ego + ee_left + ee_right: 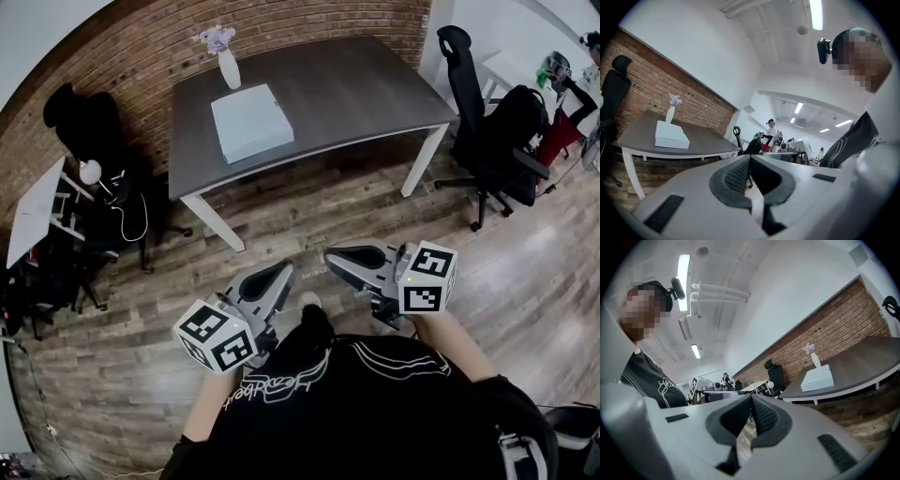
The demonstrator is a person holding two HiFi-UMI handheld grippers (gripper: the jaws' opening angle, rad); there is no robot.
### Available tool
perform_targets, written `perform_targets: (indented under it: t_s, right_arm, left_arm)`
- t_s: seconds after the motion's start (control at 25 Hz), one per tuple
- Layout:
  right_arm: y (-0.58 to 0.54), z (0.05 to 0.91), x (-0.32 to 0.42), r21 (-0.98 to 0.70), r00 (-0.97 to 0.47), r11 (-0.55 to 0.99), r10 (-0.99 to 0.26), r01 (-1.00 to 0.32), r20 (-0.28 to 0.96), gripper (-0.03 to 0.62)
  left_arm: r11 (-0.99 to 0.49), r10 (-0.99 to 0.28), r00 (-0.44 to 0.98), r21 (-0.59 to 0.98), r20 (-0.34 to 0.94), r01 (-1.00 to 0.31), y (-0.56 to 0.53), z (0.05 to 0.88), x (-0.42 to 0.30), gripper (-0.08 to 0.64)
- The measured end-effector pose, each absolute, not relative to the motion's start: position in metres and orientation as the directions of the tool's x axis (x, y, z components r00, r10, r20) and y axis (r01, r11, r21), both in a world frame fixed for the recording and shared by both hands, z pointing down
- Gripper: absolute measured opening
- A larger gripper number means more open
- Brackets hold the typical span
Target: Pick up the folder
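white folder point(250, 122) lies flat on dark tabletop point(356, 89), just beside white vase point(229, 67) by brick wall point(141, 47). left gripper point(283, 269) squeezed closed, nothing in it. right gripper point(330, 256) squeezed closed too, nothing in it. both over wood floor point(309, 220), well apart from folder.

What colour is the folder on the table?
The folder is white. It shows best in the head view.

Matt table point(356, 84), rough brick wall point(309, 19)
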State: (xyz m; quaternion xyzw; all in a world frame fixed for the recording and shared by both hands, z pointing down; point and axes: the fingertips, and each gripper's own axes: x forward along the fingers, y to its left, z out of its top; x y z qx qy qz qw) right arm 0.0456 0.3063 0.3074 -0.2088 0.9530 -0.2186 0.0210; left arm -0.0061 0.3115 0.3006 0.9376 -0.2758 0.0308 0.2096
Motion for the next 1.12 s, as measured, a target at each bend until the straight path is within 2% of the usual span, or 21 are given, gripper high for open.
perform_targets:
  t_s: [0.32, 0.8, 1.12]
  right_arm:
    - [0.227, 0.319, 0.043, -0.46, -0.901, 0.789, -0.429, -0.407, 0.06, -0.003]
    - [0.043, 0.313, 0.045, -0.482, -0.878, 0.754, -0.473, -0.447, 0.075, -0.002]
    - [-0.024, 0.324, 0.046, -0.505, -0.866, 0.731, -0.495, -0.459, 0.071, -0.002]
  left_arm:
    - [-0.746, -0.494, 0.85, 0.412, 0.185, -0.523, 0.229, 0.315, -0.014, 0.006]
    - [-0.731, -0.506, 0.845, 0.435, 0.172, -0.526, 0.042, 0.312, -0.033, 0.008]
    - [-0.697, -0.539, 0.821, 0.447, 0.191, -0.561, -0.024, 0.326, -0.054, 0.008]
